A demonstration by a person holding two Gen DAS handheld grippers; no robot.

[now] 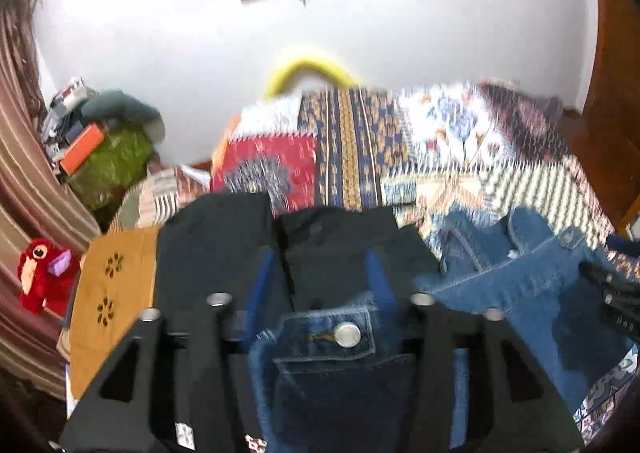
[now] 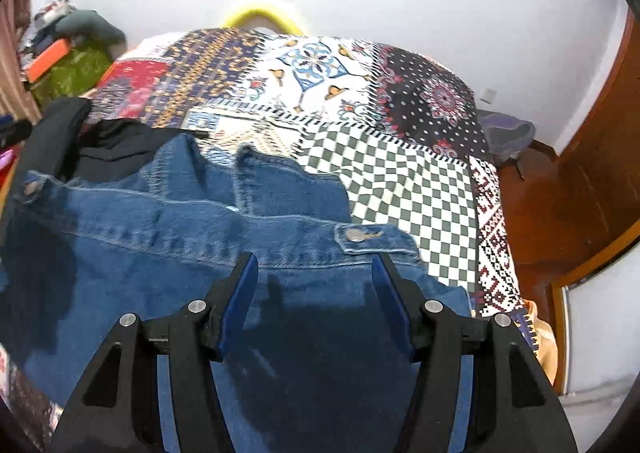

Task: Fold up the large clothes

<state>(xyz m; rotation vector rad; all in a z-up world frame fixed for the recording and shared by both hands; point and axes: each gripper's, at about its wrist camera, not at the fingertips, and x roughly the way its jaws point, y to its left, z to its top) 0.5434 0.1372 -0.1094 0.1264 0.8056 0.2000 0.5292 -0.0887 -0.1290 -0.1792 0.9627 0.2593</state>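
Observation:
A blue denim jacket (image 2: pixel 160 233) lies rumpled on the patchwork bed cover (image 2: pixel 400 181). A black garment (image 2: pixel 112 153) lies beyond it to the left. My right gripper (image 2: pixel 315 257) hovers over the jacket's seam near a metal button (image 2: pixel 354 235), open, its shadow on the cloth. In the blurred left wrist view, my left gripper (image 1: pixel 318 253) stands open over the black garment (image 1: pixel 216 253). A buttoned denim flap (image 1: pixel 347 334) fills the gap low between its jaws, with no clear pinch. The rest of the jacket (image 1: pixel 520 273) spreads right, toward the right gripper (image 1: pixel 612 293) at the frame edge.
Left of the bed are a yellow-brown board with flower cutouts (image 1: pixel 112 293), a red plush toy (image 1: pixel 44 273), a striped curtain (image 1: pixel 24 173) and a cluttered green pile (image 1: pixel 112 161). A yellow hoop (image 1: pixel 308 69) leans on the white wall. A wooden door (image 2: pixel 580 173) stands right.

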